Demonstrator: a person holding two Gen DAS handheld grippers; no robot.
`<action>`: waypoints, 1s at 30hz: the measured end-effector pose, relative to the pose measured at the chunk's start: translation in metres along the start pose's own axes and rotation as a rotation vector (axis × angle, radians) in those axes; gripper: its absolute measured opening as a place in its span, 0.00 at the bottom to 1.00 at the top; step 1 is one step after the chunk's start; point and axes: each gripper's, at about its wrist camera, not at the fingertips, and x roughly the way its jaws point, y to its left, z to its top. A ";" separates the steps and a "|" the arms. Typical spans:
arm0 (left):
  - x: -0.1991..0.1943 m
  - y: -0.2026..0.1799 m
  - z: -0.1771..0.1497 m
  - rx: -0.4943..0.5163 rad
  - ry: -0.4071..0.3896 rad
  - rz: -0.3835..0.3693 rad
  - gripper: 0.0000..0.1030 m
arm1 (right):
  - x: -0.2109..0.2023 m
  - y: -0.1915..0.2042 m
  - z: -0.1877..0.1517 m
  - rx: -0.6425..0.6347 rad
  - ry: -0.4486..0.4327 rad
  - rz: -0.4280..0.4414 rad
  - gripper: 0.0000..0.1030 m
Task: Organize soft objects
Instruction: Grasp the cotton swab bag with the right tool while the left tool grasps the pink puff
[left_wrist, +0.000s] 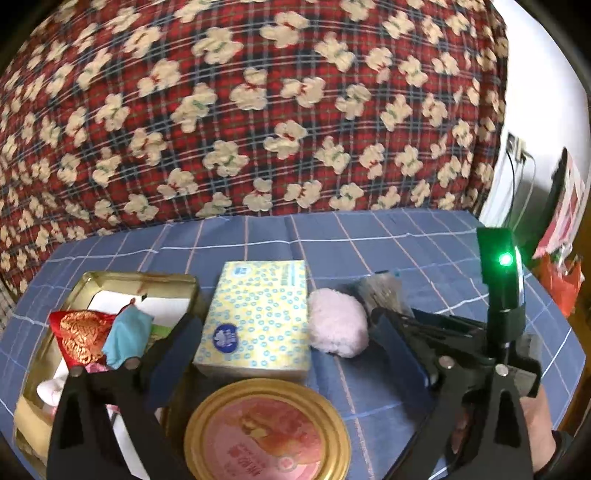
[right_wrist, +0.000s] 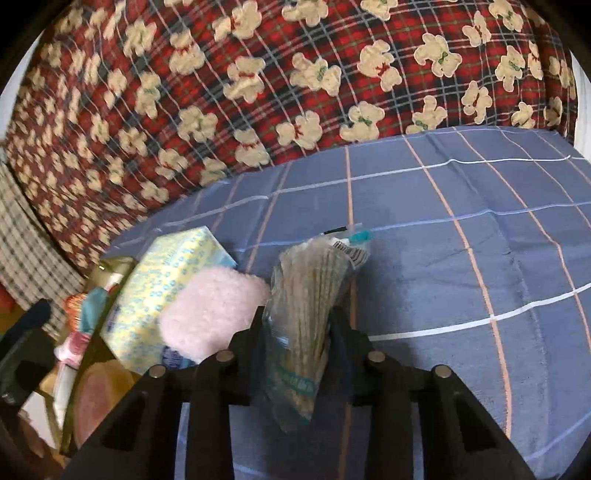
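The left gripper (left_wrist: 284, 350) stands wide open and empty, low over the tissue pack (left_wrist: 256, 314). To its left sits one gold tin (left_wrist: 92, 282) with pouches; to its right one pink puff (left_wrist: 338, 323). The right gripper (right_wrist: 295, 325) is closed on one clear packet (right_wrist: 310, 295), whose long axis runs straight ahead.

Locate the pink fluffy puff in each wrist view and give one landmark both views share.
Left wrist: pink fluffy puff right of centre, beside the tissue pack.
Right wrist: lower left, between the tissue pack and the bagged bundle.
Shared landmark: the yellow tissue pack.
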 end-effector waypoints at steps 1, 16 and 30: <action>0.000 -0.003 0.001 0.011 0.001 0.002 0.92 | -0.005 -0.003 0.000 0.006 -0.024 -0.015 0.34; 0.064 -0.089 0.010 0.318 0.223 0.038 0.64 | -0.039 -0.041 0.012 0.078 -0.165 -0.143 0.34; 0.117 -0.104 -0.003 0.347 0.397 0.047 0.28 | -0.042 -0.047 0.011 0.112 -0.165 -0.123 0.34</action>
